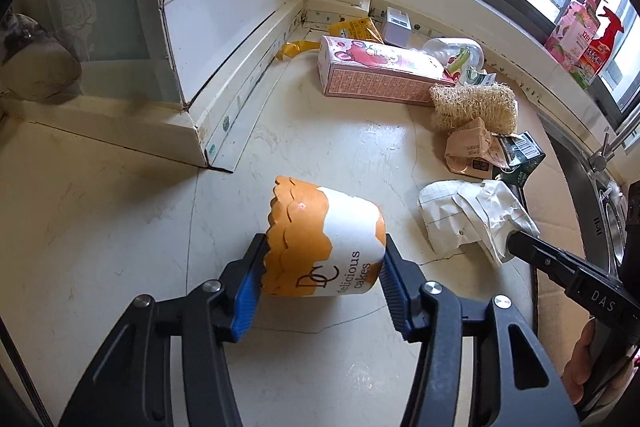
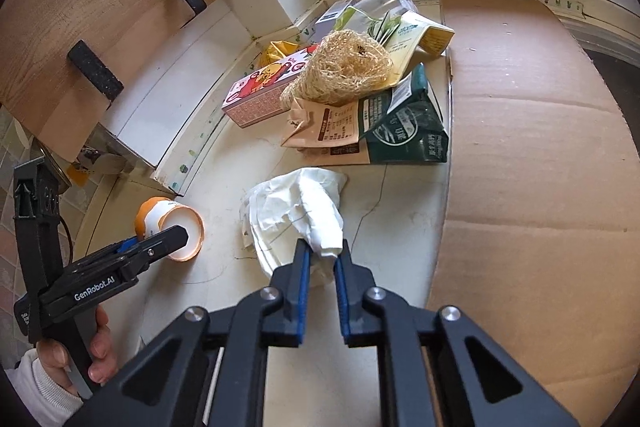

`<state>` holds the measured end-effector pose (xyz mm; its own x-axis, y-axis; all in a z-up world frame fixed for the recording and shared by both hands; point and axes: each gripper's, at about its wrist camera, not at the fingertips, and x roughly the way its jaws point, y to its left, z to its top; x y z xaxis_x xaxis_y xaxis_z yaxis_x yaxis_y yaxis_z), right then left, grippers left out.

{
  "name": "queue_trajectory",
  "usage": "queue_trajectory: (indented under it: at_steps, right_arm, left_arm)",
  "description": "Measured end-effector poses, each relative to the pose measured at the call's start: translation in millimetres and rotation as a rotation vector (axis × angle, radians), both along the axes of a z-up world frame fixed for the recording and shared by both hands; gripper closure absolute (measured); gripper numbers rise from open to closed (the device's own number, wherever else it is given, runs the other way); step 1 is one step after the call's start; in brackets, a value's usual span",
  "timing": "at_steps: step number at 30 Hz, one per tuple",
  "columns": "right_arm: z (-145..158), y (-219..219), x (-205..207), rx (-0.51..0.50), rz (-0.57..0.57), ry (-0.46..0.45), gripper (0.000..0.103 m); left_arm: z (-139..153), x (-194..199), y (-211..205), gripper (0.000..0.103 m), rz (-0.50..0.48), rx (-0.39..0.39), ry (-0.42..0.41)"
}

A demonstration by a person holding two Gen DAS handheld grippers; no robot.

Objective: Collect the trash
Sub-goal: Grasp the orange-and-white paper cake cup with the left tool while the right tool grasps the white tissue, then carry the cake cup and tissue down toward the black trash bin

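You are holding a tool in each hand over a pale, scuffed kitchen surface (image 1: 120, 227). Your left tool (image 1: 322, 277) is closing its blue pads on the sides of an orange and white paper cake cup (image 1: 324, 247) that is lying on its side, printed with the words delicious cakes. The pads are touching the cup's wall, about half open, so the cup is gripped. Your right tool (image 2: 322, 257) is nearly shut, pinching a fold of a crumpled white sheet of paper (image 2: 296, 211) lying just beside the cup.

More trash is waiting further back: a pink printed carton (image 1: 376, 71), a straw-coloured loofah sponge (image 1: 474, 107), a crushed beige paper pack (image 1: 470, 149) and a dark green carton (image 2: 404, 127). A flat brown cardboard sheet (image 2: 540, 167) is lying to your right.

The thin cup is likely to buckle or squirt out if your left tool is squeezing harder. The paper seems to be caught by only one corner, though the pads are partly hiding it, so it could tear or slide free as you are lifting. No bin is showing in either view.
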<state>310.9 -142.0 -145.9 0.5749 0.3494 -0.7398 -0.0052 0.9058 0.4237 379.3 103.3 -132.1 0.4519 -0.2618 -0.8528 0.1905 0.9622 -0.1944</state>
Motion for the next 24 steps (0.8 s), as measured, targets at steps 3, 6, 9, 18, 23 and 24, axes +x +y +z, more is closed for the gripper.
queue_trajectory:
  at_steps: [3,6,9,18,23,24]
  right_arm:
    - [2.6,3.8,-7.6,0.006,-0.003,-0.019,0.098]
    - [6.4,6.6,-15.7,0.012,-0.007,-0.032,0.099]
    - [12.0,8.1,-24.8,0.022,-0.007,-0.044,0.099]
    - [34.7,10.0,-63.0,0.013,0.009,-0.080,0.099]
    - [52.2,8.4,-99.9,-0.011,0.026,-0.107,0.099]
    - [55.4,7.7,-107.5,-0.020,0.028,-0.113,0.099]
  left_arm:
    - [2.1,-2.0,0.7,0.053,-0.002,0.004,-0.016]
    - [6.4,-5.3,0.8,0.054,-0.004,0.007,-0.027]
    - [13.5,-10.7,-1.3,0.054,-0.011,0.007,-0.037]
    - [46.4,-44.2,-15.7,0.054,-0.043,-0.003,-0.086]
    - [63.2,-75.8,-26.5,0.054,-0.058,-0.010,-0.101]
    - [66.1,-82.9,-29.2,0.054,-0.062,-0.011,-0.103]
